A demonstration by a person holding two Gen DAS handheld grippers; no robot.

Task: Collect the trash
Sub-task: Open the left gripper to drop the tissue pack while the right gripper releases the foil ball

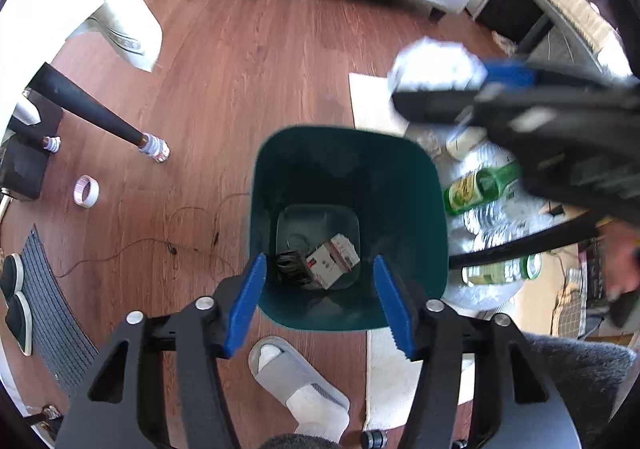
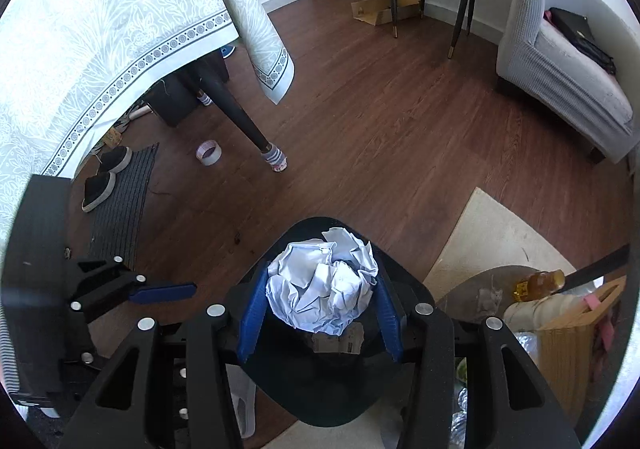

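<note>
Paper ball [image 2: 322,285] clamped in right tool [image 2: 320,313], frame centre, above bin [image 1: 348,225]; left tool [image 1: 320,301] spread wide, empty.

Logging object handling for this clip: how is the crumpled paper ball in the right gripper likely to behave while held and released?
The crumpled paper ball probably weighs very little, being loose creased sheets. It likely squashes rather than slips between the right gripper. Released above the green bin, it should fall softly and hardly bounce.

bin [image 1: 424,185]: smooth green plastic | wad [image 2: 323,293]: crumpled white paper | floor [image 2: 380,121]: wood-look, slight sheen
</note>
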